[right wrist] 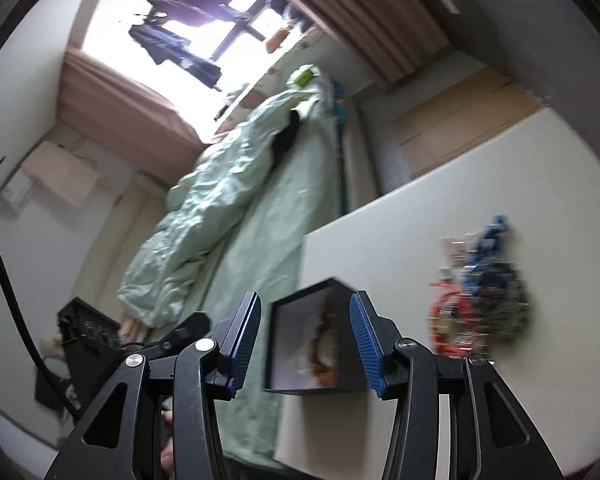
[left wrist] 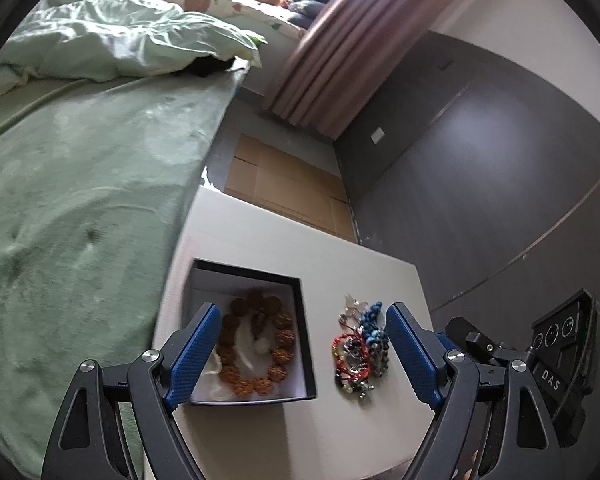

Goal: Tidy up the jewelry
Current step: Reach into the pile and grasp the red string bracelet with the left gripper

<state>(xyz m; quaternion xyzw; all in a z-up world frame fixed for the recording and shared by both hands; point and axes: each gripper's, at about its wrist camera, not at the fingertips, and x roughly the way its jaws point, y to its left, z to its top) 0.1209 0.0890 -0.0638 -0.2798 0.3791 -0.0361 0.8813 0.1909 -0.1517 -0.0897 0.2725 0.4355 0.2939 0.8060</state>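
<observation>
A dark open box [left wrist: 306,320] with a white inside sits on the white table [left wrist: 364,272]. In it lies a brown bead bracelet [left wrist: 256,350]. To its right lies a pile of bracelets [left wrist: 360,350], red, blue and silver. My left gripper [left wrist: 302,354] is open and empty above the table, one finger over the box, the other right of the pile. The right gripper [left wrist: 540,352] shows at the right edge. In the blurred right wrist view my right gripper [right wrist: 304,346] is open and empty, with the box [right wrist: 312,354] between its fingers and the pile [right wrist: 480,292] to the right.
A bed with a green blanket [left wrist: 80,200] runs along the table's left side. Flat cardboard [left wrist: 288,188] lies on the floor beyond the table. A dark wall [left wrist: 480,160] and a pink curtain [left wrist: 340,52] stand to the right.
</observation>
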